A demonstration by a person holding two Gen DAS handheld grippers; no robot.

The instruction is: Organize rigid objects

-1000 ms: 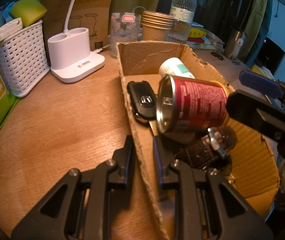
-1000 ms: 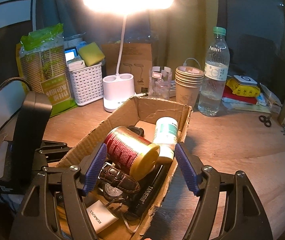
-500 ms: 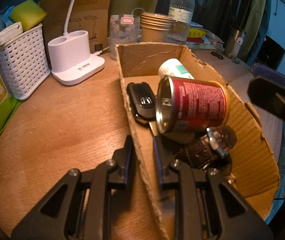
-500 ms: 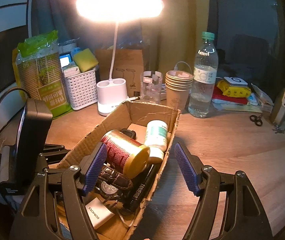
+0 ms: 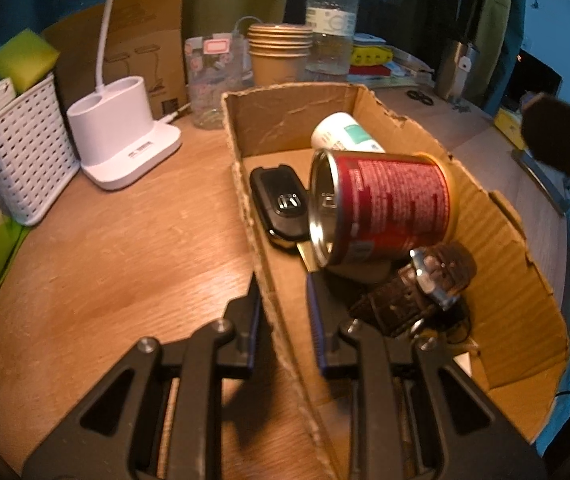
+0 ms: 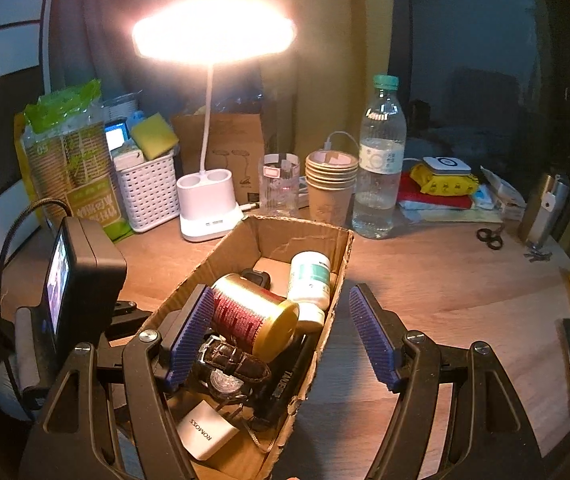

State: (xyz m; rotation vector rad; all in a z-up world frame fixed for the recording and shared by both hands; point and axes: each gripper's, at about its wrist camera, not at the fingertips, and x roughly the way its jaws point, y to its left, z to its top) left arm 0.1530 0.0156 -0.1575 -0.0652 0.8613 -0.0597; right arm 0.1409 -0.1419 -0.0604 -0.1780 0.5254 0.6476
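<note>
A cardboard box on the wooden table holds a red can with a gold lid lying on its side, a white bottle, a black car key, a brown-strapped watch and a white charger. My left gripper is shut on the box's left wall. My right gripper is open and empty, raised above the box's near end; its fingers straddle the box's right wall.
At the back stand a white lamp base, a white basket, paper cups, a water bottle and a clear cup. Scissors lie at right.
My right gripper has pulled back and up, away from the box, still open. My left gripper has kept its hold on the box wall.
</note>
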